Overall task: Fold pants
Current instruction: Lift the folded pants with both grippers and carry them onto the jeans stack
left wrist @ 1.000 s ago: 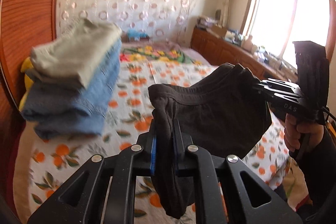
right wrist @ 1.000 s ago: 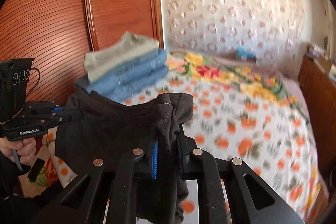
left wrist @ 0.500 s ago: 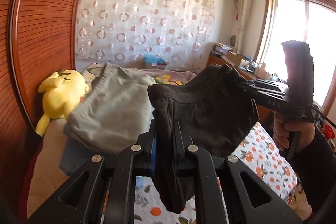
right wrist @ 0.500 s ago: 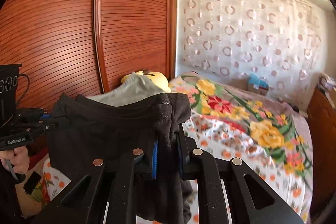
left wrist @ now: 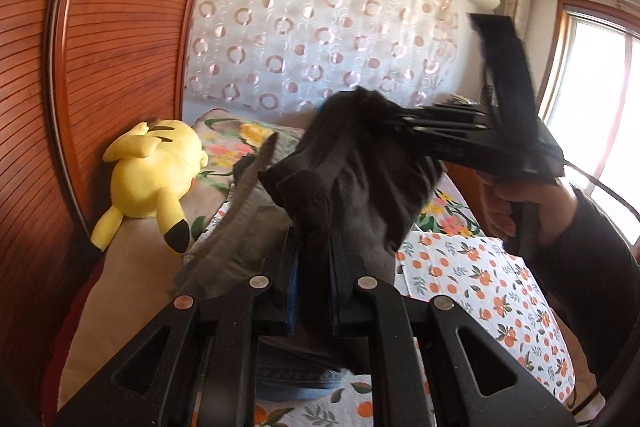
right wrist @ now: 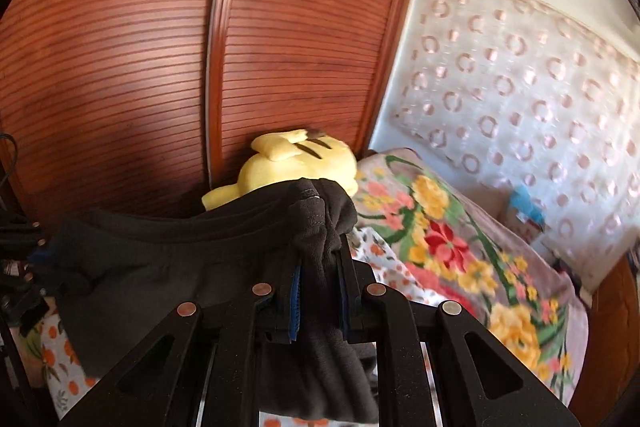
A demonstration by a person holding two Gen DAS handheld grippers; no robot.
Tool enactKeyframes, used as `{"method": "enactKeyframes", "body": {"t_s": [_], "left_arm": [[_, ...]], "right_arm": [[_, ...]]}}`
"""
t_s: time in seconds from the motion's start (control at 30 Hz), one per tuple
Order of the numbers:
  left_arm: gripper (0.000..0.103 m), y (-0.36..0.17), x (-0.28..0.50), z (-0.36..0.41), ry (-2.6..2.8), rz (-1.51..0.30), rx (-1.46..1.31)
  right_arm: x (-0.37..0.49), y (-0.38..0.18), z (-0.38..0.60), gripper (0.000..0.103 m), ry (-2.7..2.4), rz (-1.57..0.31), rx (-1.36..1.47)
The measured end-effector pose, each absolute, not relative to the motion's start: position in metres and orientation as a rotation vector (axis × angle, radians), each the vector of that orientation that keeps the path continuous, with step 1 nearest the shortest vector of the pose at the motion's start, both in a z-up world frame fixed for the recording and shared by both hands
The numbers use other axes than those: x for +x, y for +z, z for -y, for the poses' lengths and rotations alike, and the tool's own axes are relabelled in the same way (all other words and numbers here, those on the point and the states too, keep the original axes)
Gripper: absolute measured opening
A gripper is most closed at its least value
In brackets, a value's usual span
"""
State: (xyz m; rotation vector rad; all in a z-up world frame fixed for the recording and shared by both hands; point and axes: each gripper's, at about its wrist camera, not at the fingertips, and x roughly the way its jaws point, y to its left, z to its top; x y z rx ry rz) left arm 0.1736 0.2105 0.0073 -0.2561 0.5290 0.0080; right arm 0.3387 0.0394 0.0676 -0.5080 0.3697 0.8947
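Observation:
I hold folded black pants (left wrist: 360, 179) in the air between both grippers. My left gripper (left wrist: 314, 259) is shut on one end of the bundle. My right gripper (right wrist: 320, 267) is shut on the other end of the pants (right wrist: 168, 259); it also shows in the left wrist view (left wrist: 384, 125), coming in from the right with the hand behind it. Below the pants lies a stack of folded clothes, grey (left wrist: 236, 227) on top, blue denim (left wrist: 296, 383) under it.
A yellow plush toy (left wrist: 148, 175) lies by the wooden wardrobe doors (left wrist: 100, 67), also in the right wrist view (right wrist: 296, 155). The bed has an orange-print sheet (left wrist: 472, 275) and a flowered blanket (right wrist: 460, 247). A curtain and a window stand behind.
Both grippers have risen and swung left toward the wardrobe with the pants. The stack of folded clothes now sits right under the pants, and the plush toy has come closer.

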Motion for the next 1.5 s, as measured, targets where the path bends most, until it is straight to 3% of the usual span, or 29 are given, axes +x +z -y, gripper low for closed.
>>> {"method": "enactKeyframes", "body": {"t_s": [0.3, 0.47, 0.57, 0.77, 1.13, 1.5], "left_arm": [[0.013, -0.01, 0.176, -0.235, 0.071, -0.578, -0.306], [0.017, -0.017, 0.171, -0.244, 0.086, -0.609, -0.32], [0.027, -0.015, 0.169, -0.245, 0.101, -0.61, -0.303], [0.051, -0.003, 0.161, -0.246, 0.122, -0.564, -0.248], [0.053, -0.003, 0.181, -0.23, 0.077, -0.561, -0.198], [0.053, -0.033, 0.2, -0.236, 0.143, -0.679, -0.176]], "right_arm": [[0.396, 0.051, -0.093, 0.016, 1.02, -0.451, -0.518], [0.419, 0.051, -0.097, 0.031, 1.054, -0.502, -0.435], [0.428, 0.057, -0.086, 0.041, 1.049, -0.511, -0.368], [0.417, 0.067, -0.048, 0.042, 0.965, -0.447, -0.332], [0.362, 0.05, -0.002, 0.042, 0.986, -0.433, -0.273], [0.402, 0.036, -0.026, 0.042, 0.928, -0.507, -0.279]]}}
